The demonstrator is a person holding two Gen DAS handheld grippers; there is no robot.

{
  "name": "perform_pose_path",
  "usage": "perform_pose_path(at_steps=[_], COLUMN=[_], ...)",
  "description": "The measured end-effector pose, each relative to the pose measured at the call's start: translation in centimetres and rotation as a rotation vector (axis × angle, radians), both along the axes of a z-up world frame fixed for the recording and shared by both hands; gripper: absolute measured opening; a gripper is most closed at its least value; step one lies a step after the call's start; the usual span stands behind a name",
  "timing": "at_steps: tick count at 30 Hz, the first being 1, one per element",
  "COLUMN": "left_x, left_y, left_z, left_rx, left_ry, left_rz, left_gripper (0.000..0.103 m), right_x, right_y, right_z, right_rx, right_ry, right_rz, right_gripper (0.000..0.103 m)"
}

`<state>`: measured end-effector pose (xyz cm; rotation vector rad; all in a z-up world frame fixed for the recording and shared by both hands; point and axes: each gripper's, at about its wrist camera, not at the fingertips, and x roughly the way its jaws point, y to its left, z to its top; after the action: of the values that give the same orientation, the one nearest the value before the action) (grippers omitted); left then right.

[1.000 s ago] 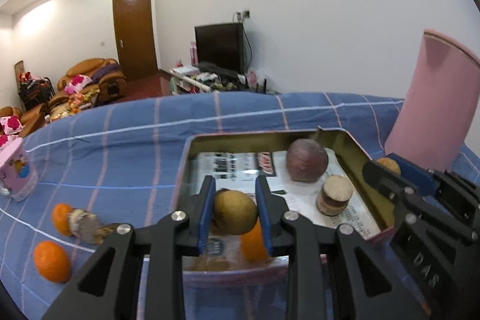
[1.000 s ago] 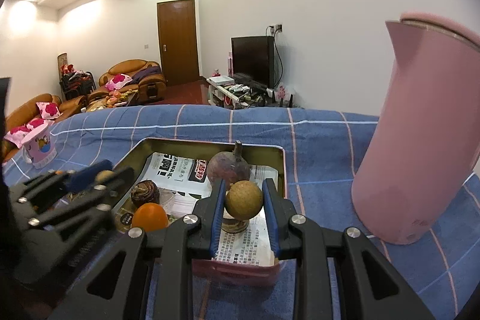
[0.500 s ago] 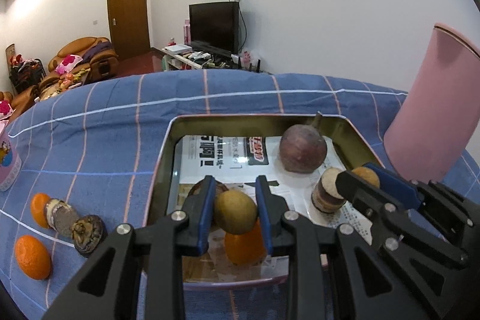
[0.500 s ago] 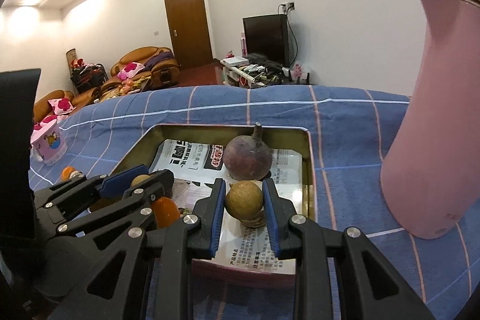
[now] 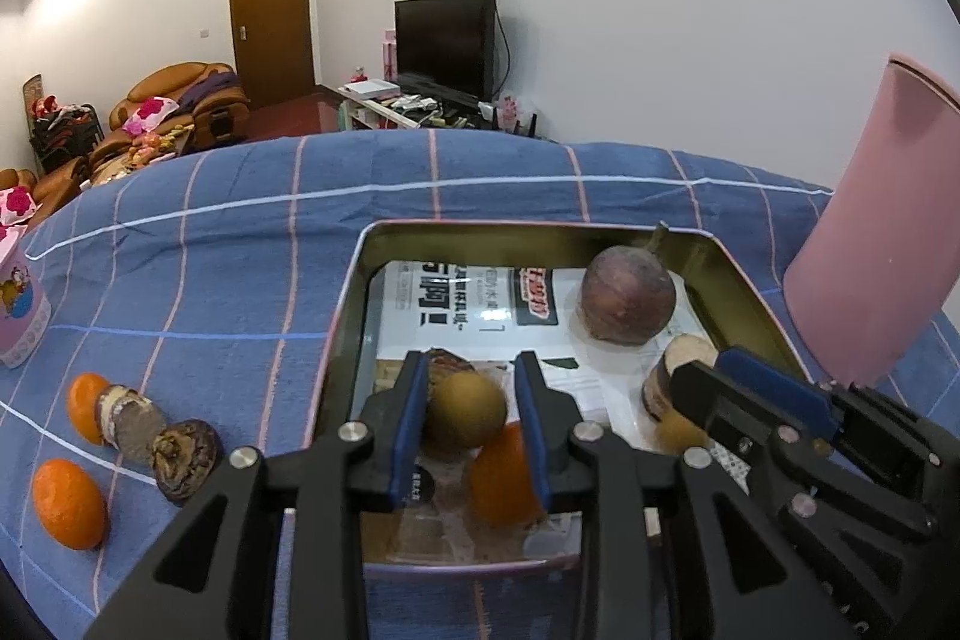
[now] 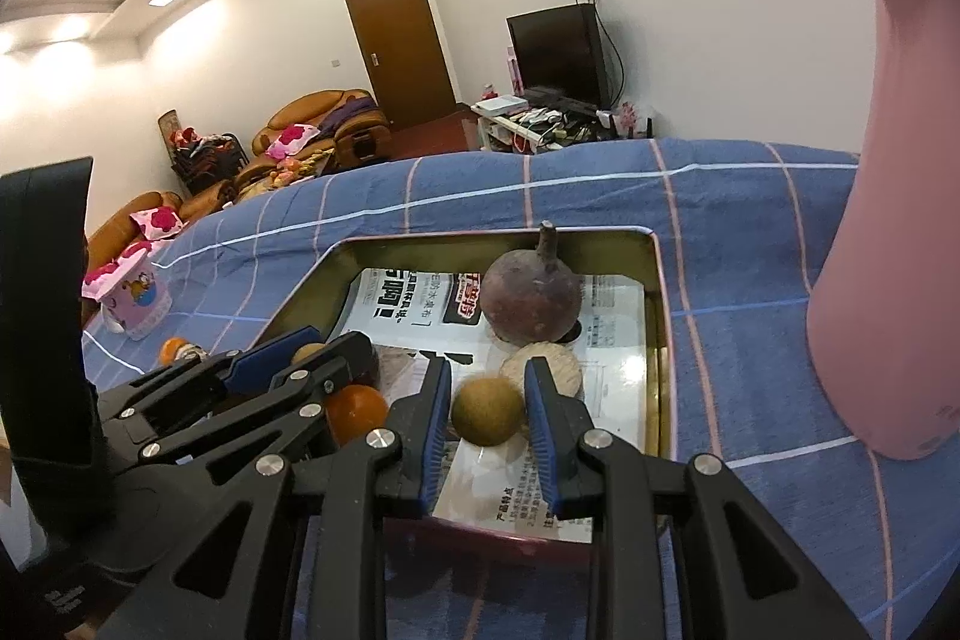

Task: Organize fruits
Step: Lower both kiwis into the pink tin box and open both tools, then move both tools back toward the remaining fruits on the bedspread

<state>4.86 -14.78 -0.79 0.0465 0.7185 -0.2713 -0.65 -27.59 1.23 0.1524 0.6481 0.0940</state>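
Observation:
A gold tin tray (image 5: 351, 316) (image 6: 660, 340) lined with newspaper holds a purple round fruit (image 5: 627, 295) (image 6: 531, 301), a cut round piece (image 5: 681, 361) (image 6: 543, 367) and an orange (image 5: 504, 478) (image 6: 357, 412). My left gripper (image 5: 471, 415) (image 6: 318, 349) hovers over the tray's near left part. Its jaws are opening, and a brown round fruit (image 5: 467, 409) sits between the pads with a thin gap on the right. Over the near right part, my right gripper (image 6: 489, 412) (image 5: 714, 382) is shut on a second brown fruit (image 6: 487, 411).
On the blue checked cloth left of the tray lie two oranges (image 5: 69, 502), a cut piece (image 5: 129, 421) and a dark fruit (image 5: 186, 466). A tall pink jug (image 5: 870, 250) (image 6: 888, 220) stands just right of the tray. A pink cup (image 6: 135, 304) is at the far left.
Both grippers have tipped down and come lower over the tray with their brown fruits. The left pads have eased slightly off their fruit.

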Motion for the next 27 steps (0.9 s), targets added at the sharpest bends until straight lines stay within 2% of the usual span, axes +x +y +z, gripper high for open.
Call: perform_pose_path(at_steps=[6,11,15,17,18,19,20,21,22,23,25,27], left_x=[0.0,0.0,-0.1,-0.1,-0.1,-0.2,-0.5,-0.9,-1.4,-2.2,-3.2,-3.7], left_y=[0.1,0.2,0.3,0.4,0.4,0.3,0.1,-0.1,-0.4,-0.6,-0.8,-0.9], left_z=[0.0,0.0,0.2,0.3,0.3,0.3,0.3,0.3,0.5,0.8,1.3,1.5], left_rx=[0.002,0.006,0.015,0.017,0.015,0.01,0.012,0.021,0.038,0.059,0.08,0.095], left_ry=[0.0,-0.003,-0.014,-0.019,-0.019,-0.016,-0.018,-0.027,-0.051,-0.092,-0.15,-0.179], left_rz=[-0.002,0.006,0.019,0.028,0.026,0.012,-0.01,-0.024,-0.03,-0.027,-0.036,-0.038], left_gripper=[0.033,0.055,0.064,0.076,0.077,0.084,0.092,0.096,0.101,0.103,0.103,0.103], right_x=[-0.1,-0.6,-0.8,-1.1,-1.2,-1.4,-1.7,-2.2,-2.7,-3.5,-4.9,-5.5], right_y=[-0.1,-0.7,-1.3,-1.5,-1.6,-1.7,-1.8,-1.8,-1.9,-1.7,-1.3,-0.6], right_z=[0.1,0.3,0.5,0.7,0.8,0.9,1.2,1.6,2.0,2.5,3.3,3.7], right_rx=[0.011,0.039,0.044,0.045,0.046,0.044,0.04,0.035,0.026,0.006,-0.059,-0.134], right_ry=[0.0,-0.023,-0.037,-0.05,-0.058,-0.068,-0.091,-0.131,-0.176,-0.239,-0.341,-0.381], right_rz=[0.001,-0.024,-0.058,-0.077,-0.087,-0.096,-0.109,-0.123,-0.14,-0.169,-0.208,-0.228], right_gripper=[0.028,0.028,0.032,0.034,0.035,0.038,0.052,0.062,0.08,0.087,0.087,0.088])
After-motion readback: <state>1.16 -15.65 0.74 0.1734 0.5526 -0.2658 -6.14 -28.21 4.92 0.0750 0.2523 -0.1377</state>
